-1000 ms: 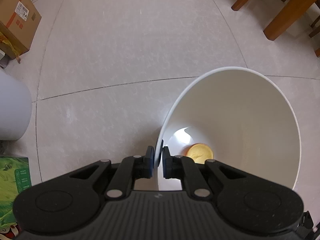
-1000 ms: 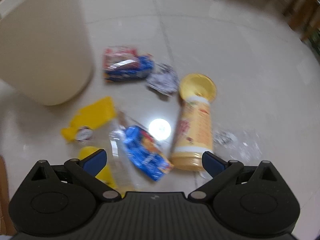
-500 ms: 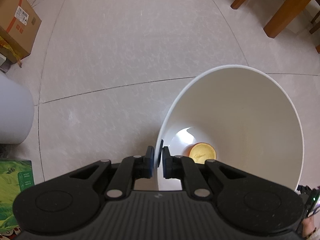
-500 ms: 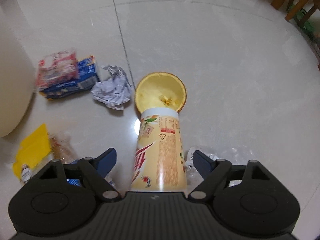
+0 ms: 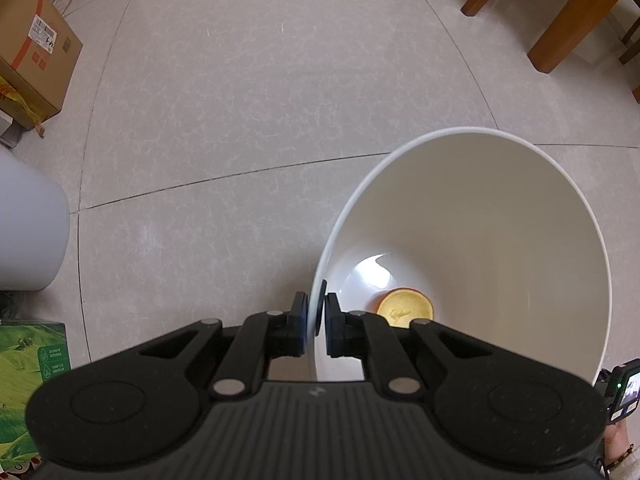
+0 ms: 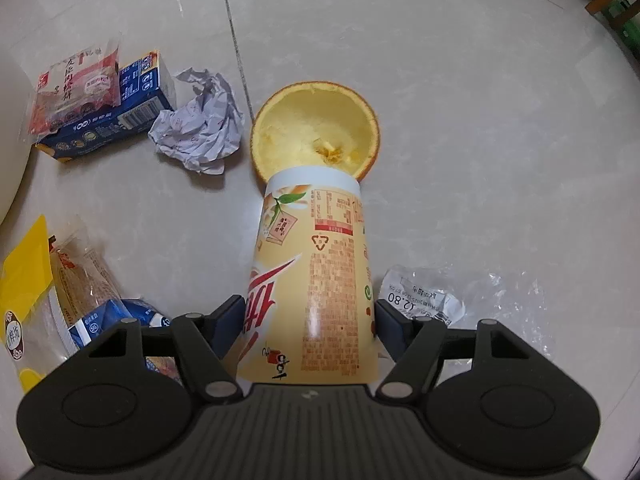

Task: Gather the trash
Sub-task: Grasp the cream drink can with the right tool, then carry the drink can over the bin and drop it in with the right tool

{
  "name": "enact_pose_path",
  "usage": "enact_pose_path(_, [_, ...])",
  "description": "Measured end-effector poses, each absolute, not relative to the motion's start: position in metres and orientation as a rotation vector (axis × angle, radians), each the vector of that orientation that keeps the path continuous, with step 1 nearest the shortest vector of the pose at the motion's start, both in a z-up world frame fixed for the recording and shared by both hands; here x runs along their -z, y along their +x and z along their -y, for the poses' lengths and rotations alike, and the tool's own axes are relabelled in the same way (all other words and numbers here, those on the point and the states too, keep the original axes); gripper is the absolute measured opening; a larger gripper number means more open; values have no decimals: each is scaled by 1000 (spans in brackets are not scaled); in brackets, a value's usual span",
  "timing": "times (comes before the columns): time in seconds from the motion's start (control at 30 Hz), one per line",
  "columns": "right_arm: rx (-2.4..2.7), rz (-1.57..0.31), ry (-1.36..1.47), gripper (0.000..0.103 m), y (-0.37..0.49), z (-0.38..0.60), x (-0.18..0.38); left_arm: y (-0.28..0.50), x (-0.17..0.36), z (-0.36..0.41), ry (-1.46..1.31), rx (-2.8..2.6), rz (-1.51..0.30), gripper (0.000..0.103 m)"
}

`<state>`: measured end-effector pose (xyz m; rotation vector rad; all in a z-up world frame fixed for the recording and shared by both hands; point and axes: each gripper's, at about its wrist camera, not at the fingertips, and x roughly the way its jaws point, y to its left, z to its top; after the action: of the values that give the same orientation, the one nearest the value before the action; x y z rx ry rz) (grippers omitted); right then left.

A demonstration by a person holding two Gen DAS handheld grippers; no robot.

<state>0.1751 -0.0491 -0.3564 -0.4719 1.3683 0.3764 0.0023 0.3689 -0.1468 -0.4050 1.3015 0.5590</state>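
My left gripper [image 5: 319,320] is shut on the near rim of a white trash bin [image 5: 460,132], which holds an orange peel half [image 5: 406,308] at its bottom. In the right wrist view a yellow printed paper cup [image 6: 316,248] lies on the floor, its bottom end against another hollow orange peel half [image 6: 316,120]. My right gripper [image 6: 309,316] points down over the cup with its jaws closing. The cup sits between the blue pads, which flank its sides closely. Crumpled paper [image 6: 200,128], a blue carton [image 6: 120,120] and a red wrapper [image 6: 76,88] lie to the left.
A yellow wrapper [image 6: 24,264], a clear bread bag [image 6: 80,280] and clear plastic with a receipt [image 6: 440,296] lie beside the cup. Around the bin are a cardboard box [image 5: 28,52], wooden furniture legs [image 5: 568,20], a pale round container [image 5: 28,232] and a green box [image 5: 28,380].
My right gripper has dropped toward the floor and centred over the yellow cup, and its jaws have narrowed around it. The left gripper and bin have stayed put.
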Motion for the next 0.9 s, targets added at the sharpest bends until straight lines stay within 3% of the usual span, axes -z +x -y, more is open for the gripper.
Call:
enact_pose_path(0.37, [-395, -1326, -475, 74, 179, 42, 296, 1, 147, -369, -405, -559, -1299, 7])
enact_pose_path(0.9, [-641, -1208, -476, 74, 142, -23, 117, 2, 146, -375, -414, -545, -1307, 7])
